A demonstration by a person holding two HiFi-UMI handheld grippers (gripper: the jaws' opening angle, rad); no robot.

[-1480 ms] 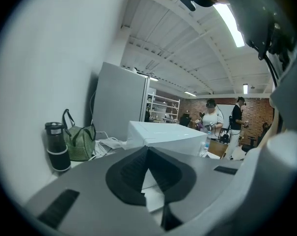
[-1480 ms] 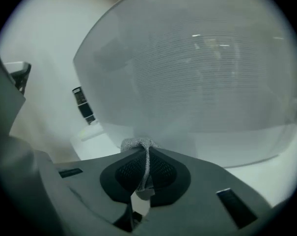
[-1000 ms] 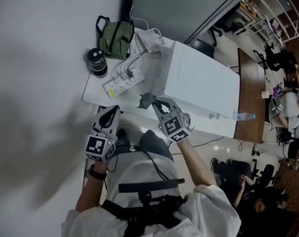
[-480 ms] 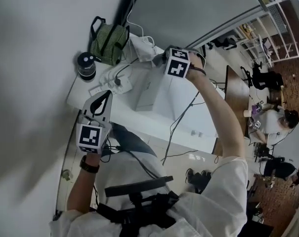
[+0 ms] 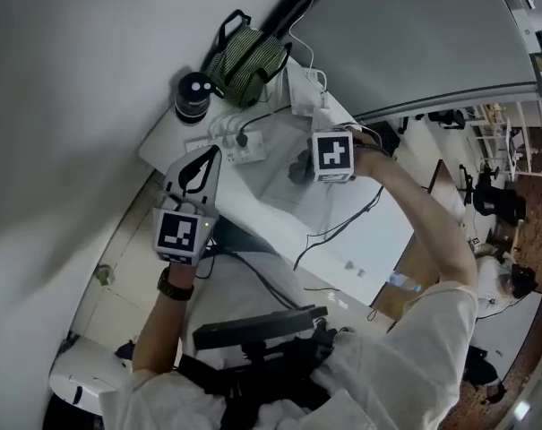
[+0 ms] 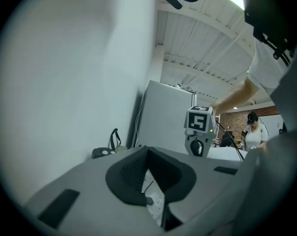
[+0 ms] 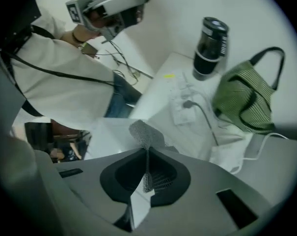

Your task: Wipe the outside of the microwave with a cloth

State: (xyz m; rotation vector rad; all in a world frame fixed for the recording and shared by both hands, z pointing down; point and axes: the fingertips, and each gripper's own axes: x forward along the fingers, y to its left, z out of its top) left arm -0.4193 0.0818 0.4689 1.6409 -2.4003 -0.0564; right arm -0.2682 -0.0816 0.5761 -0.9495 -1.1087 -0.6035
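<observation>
The white microwave (image 5: 347, 227) stands on a white table (image 5: 172, 141) against the wall. My right gripper (image 5: 303, 163) is over the microwave's top near its left end, shut on a dark grey cloth (image 5: 296, 170). In the right gripper view a corner of the cloth (image 7: 146, 133) sticks out past the closed jaws, above the microwave's white surface (image 7: 106, 134). My left gripper (image 5: 204, 158) hangs off the table's near side, left of the microwave, shut with nothing in it. Its jaws meet in the left gripper view (image 6: 148, 150).
A black tumbler (image 5: 192, 97), a green striped bag (image 5: 250, 52) and a white power strip (image 5: 233, 146) with plugged cables lie on the table left of the microwave. A wall runs close behind. Cables trail from my right arm across the microwave.
My right gripper carried the cloth from the microwave's near corner up to its far end, then back over its top. The left gripper stayed beside the table.
</observation>
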